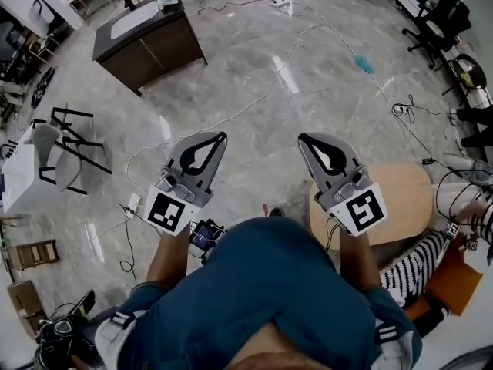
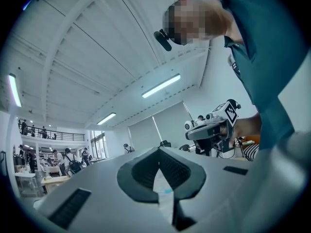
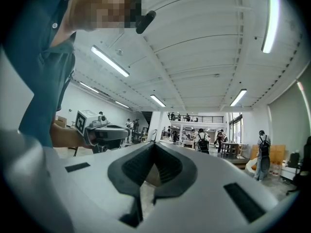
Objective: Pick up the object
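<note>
My left gripper [image 1: 221, 136] and right gripper [image 1: 303, 138] are held side by side in front of the person's body, above a marble floor. Both point forward and roughly level. Each has its jaws shut tip to tip with nothing between them. The left gripper view looks past shut jaws [image 2: 158, 149] into a large hall, with the right gripper [image 2: 214, 127] off to its right. The right gripper view shows the same over its shut jaws [image 3: 154, 143], with the left gripper [image 3: 99, 130] at its left. No object lies near either gripper.
A round wooden table [image 1: 408, 199] stands just right of the right gripper. A dark cabinet [image 1: 150, 41] is far ahead to the left, with black-framed chairs [image 1: 69, 149] at the left. Cables [image 1: 231, 118] cross the floor and a teal item [image 1: 363, 65] lies far ahead. A person's striped sleeve [image 1: 412, 264] is at lower right.
</note>
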